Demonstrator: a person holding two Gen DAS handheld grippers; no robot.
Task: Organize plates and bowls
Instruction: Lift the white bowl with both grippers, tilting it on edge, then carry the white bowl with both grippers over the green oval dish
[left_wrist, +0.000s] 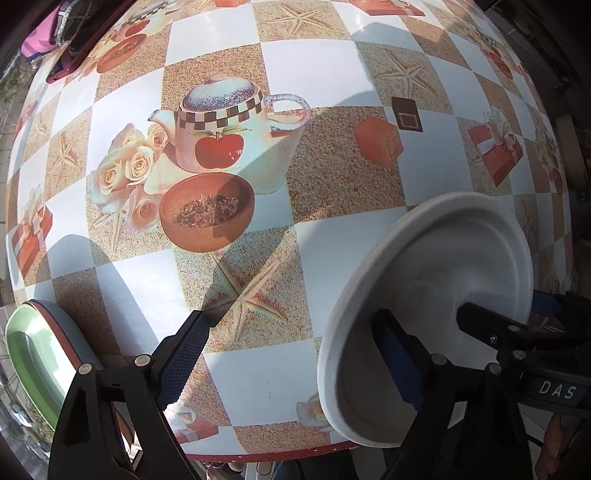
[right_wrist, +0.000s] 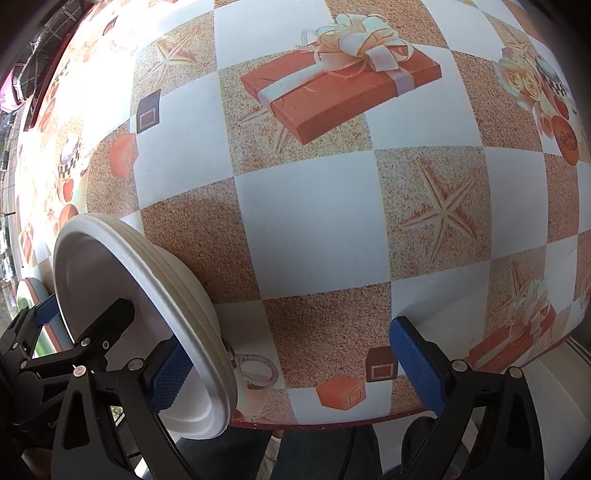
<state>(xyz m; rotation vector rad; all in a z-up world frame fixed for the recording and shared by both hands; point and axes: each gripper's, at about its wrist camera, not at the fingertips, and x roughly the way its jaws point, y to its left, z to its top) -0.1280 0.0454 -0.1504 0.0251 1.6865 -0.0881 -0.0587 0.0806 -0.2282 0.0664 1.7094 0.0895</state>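
A stack of white disposable plates (left_wrist: 424, 280) lies on the checkered tablecloth near the front edge, between my two grippers. My left gripper (left_wrist: 291, 321) is open: its right finger (left_wrist: 399, 354) hangs inside the plates' hollow and its left finger (left_wrist: 184, 354) over the cloth. The plates' left rim sits between the jaws, untouched. My right gripper (right_wrist: 288, 336) is open too. Its left finger (right_wrist: 166, 380) dips into the white plates (right_wrist: 110, 273) and its right finger (right_wrist: 417, 358) stands over the cloth. A green plate (left_wrist: 33, 354) rests on a red-rimmed plate at the far left.
The table's red front edge (left_wrist: 277, 453) runs just below both grippers. A dark red-edged object (left_wrist: 74, 55) lies at the far left corner. The cloth's teapot, bowl and gift boxes are only printed pictures. A person's dark shoe (right_wrist: 417, 432) shows under the table.
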